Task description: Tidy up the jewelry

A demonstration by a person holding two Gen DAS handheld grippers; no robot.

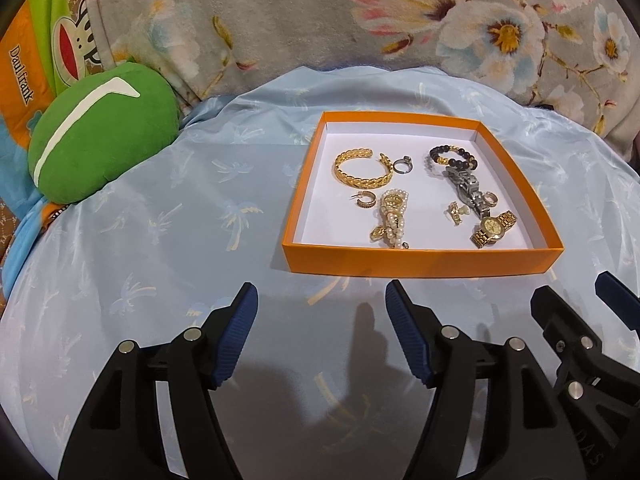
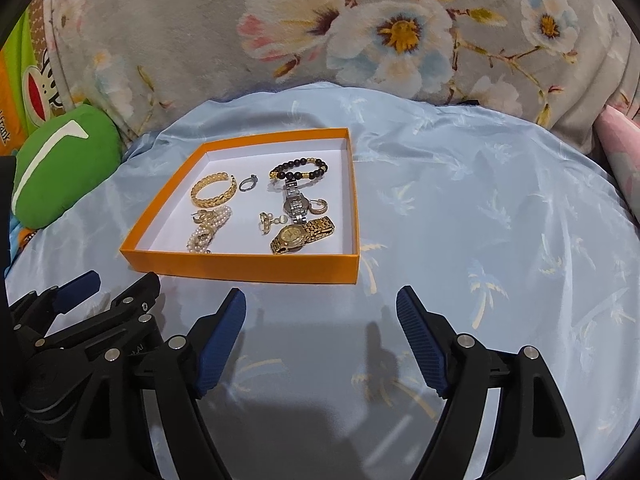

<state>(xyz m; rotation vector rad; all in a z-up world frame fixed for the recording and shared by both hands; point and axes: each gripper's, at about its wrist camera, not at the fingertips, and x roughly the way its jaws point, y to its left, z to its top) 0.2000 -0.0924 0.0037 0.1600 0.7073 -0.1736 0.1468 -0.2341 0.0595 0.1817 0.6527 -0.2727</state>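
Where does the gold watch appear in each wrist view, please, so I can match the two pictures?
Left wrist: gold watch, right of centre, in the tray's near right corner.
Right wrist: gold watch, left of centre, same near right part of the tray.
Shared landmark: the orange tray on the blue cloth.

The left gripper point(image 1: 322, 294) hangs open over the blue cloth point(image 1: 160, 240), short of the orange box point(image 1: 424, 262) holding bracelets and watches.

Left gripper point(image 1: 322, 294) is showing black plastic arms with silver pivot screws; ribbed navy pads point(image 1: 406, 334) are lining its fingers; right gripper point(image 2: 320, 300) is wearing matching black, navy and silver.
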